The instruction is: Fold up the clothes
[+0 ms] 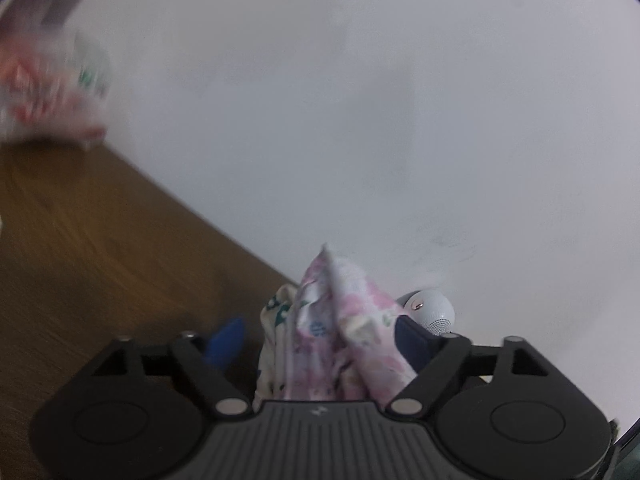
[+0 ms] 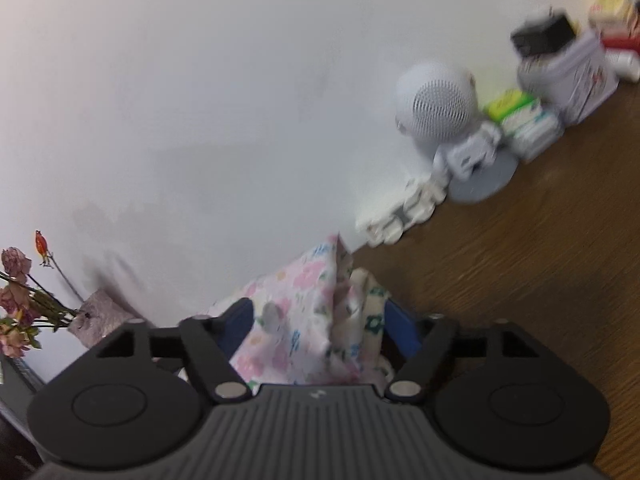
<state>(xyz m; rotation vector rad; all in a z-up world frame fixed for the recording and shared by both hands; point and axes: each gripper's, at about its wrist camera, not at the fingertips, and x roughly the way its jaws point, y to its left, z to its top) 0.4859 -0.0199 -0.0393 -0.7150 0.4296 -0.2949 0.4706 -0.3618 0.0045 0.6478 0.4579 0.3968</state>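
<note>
A blurred red, white and green bundle [image 1: 52, 92] is smearing past the left picture edge at the far edge of the wooden table [image 1: 100, 240]. A floral garment [image 1: 340, 340] is hiding most of a round white speaker [image 1: 434, 308]. Blurred boxes [image 2: 524, 120] are sitting by the wall, their labels unreadable.

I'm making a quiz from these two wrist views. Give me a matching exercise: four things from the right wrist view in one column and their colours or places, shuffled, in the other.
Things:
1. floral garment
2. round speaker
3. dried roses
4. wooden table

Descriptions:
A. brown, bare at the right
B. white, mesh-fronted, on a stand by the wall
C. pink and white, bunched between the fingers of the right gripper
D. faded pink, at the far left edge

Pairs: 1-C, 2-B, 3-D, 4-A
</note>
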